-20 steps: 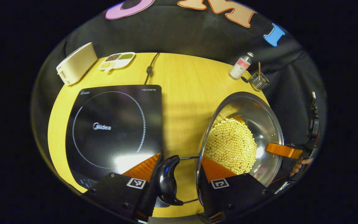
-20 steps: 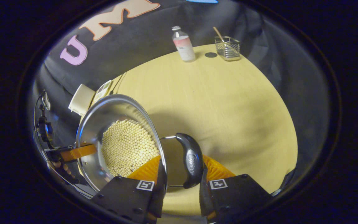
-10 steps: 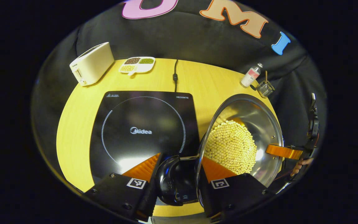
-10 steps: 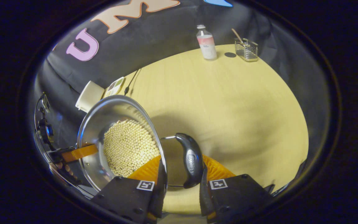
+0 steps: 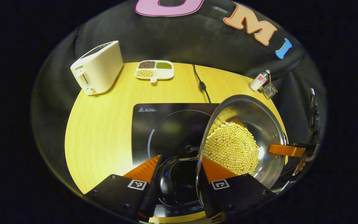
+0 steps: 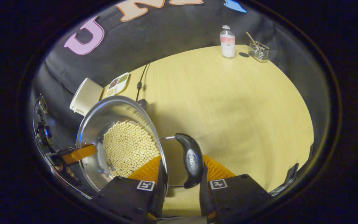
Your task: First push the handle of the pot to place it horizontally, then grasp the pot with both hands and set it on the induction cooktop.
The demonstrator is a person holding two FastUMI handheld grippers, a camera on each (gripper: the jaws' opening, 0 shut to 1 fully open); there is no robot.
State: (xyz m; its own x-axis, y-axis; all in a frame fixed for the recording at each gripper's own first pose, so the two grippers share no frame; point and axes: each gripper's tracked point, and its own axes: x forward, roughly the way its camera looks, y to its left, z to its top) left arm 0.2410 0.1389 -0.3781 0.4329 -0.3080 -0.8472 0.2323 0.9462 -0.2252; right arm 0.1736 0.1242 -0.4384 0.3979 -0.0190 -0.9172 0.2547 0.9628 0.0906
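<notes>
The pot (image 5: 244, 140) is shiny steel with a wide rim, its bottom covered by pale yellow beans (image 5: 231, 148); a black side handle on wire arms sticks out at each end; the left gripper (image 5: 179, 174) has its fingers closed on one handle (image 5: 166, 183), the right gripper (image 6: 180, 177) on the other (image 6: 190, 160); the pot is over the right part of the black cooktop (image 5: 166, 130) on the yellow surface (image 5: 104, 124).

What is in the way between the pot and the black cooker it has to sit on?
Nothing that I can see. The pot, held at both handles, already hangs partly over the cooktop, whose glass looks bare. The toaster and bean tray sit behind it.
</notes>
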